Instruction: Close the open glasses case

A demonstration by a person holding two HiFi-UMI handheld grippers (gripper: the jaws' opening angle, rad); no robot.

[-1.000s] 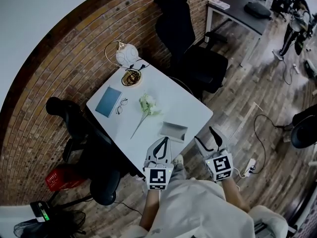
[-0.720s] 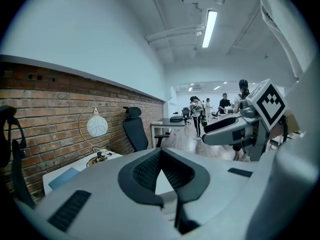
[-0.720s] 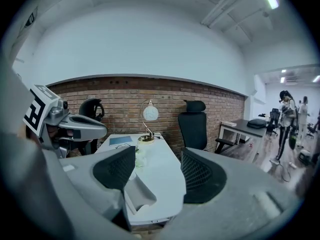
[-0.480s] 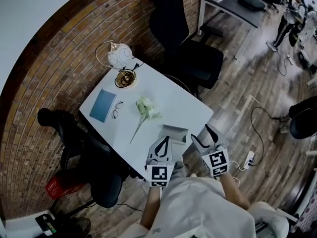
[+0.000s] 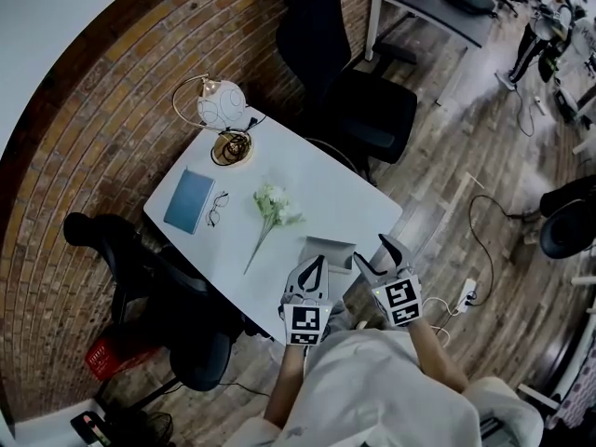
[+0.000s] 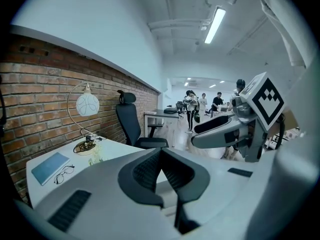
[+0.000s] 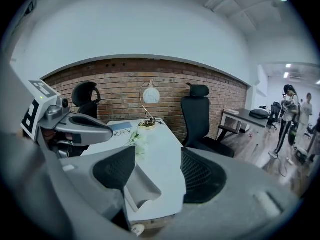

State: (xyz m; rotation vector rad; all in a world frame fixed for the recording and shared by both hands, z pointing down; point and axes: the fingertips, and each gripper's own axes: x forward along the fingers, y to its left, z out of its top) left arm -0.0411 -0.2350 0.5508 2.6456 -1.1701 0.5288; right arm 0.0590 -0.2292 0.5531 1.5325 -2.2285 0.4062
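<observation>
Left gripper [image 5: 315, 266], jaws together, and right gripper [image 5: 375, 253], jaws apart, had neared the still-open glasses case [image 5: 327, 250] at the table's [image 5: 326, 189] near edge.

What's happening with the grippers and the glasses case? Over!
Left gripper shut, empty; right gripper open, empty; both hover by the case. Case open at the table's near edge. Flower lies clear of it; nothing blocking.
</observation>
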